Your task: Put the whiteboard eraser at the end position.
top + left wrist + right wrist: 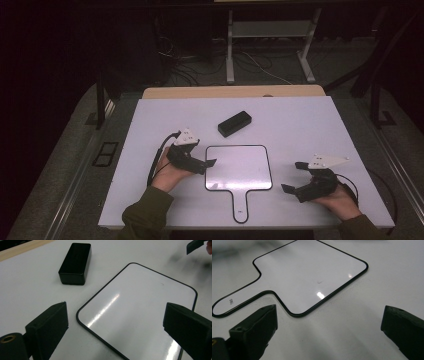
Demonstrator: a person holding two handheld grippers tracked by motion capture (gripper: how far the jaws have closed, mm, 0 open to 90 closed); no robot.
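Nearest, at 5 o'clock on the white surface (300, 115): right tool (296, 177), jaws spread wide and empty, beside the paddle-shaped whiteboard (239, 167); at 8 o'clock, left tool (206, 162), equally wide and empty, at the board's left edge. Whiteboard flat at centre, handle toward 6 o'clock, apparently blank. Farther, toward 12 o'clock: black block (234, 123), probably an eraser, untouched; seemingly nothing begun, everything left.
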